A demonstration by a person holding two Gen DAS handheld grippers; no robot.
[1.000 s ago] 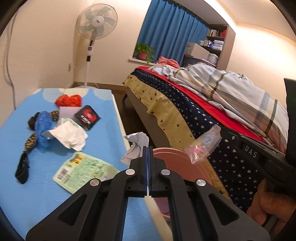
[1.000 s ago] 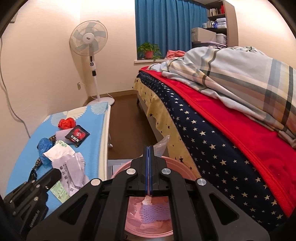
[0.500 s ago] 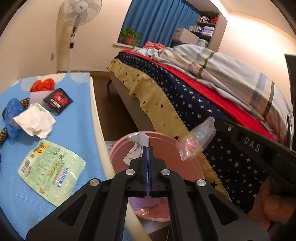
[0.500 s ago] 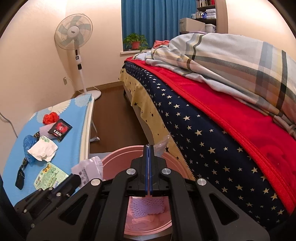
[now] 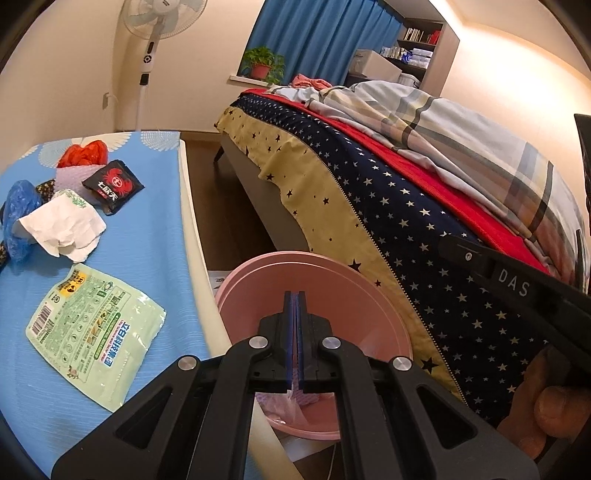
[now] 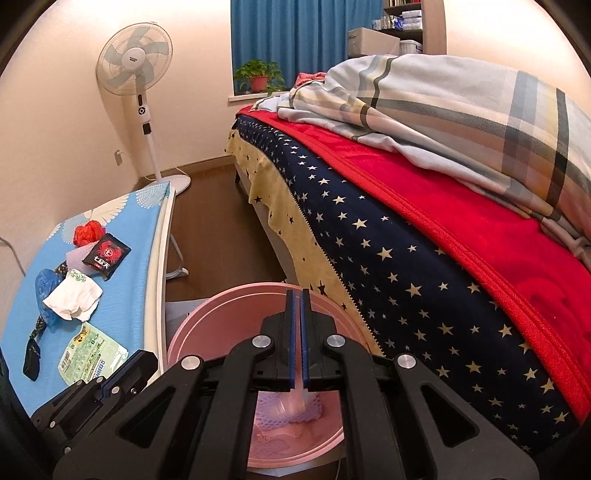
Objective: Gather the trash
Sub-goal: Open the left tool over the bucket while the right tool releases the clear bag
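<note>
Both scraps are gone: left gripper point(image 5: 294, 339) and right gripper point(image 6: 298, 339) hover clenched, empty, above the pink bin point(image 6: 207, 325); more worktop point(image 5: 147, 236) trash waits leftward.

Pink bin point(image 6: 192, 325) contents half hidden behind claw.

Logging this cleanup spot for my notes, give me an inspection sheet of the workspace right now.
Surface: blue-covered table, trash on its left part.
Job's things: pink bin on the floor between table and bed, trash inside; green packet, white tissue, black packet, red wad, blue wad on the table.
Clutter: dark strap at the table's left edge.
Grippers: left gripper and right gripper over the bin, both nearly shut, nothing clearly held.
Cables: fan cord at the wall.
Surroundings: standing fan, potted plant, blue curtain, shelves.
</note>
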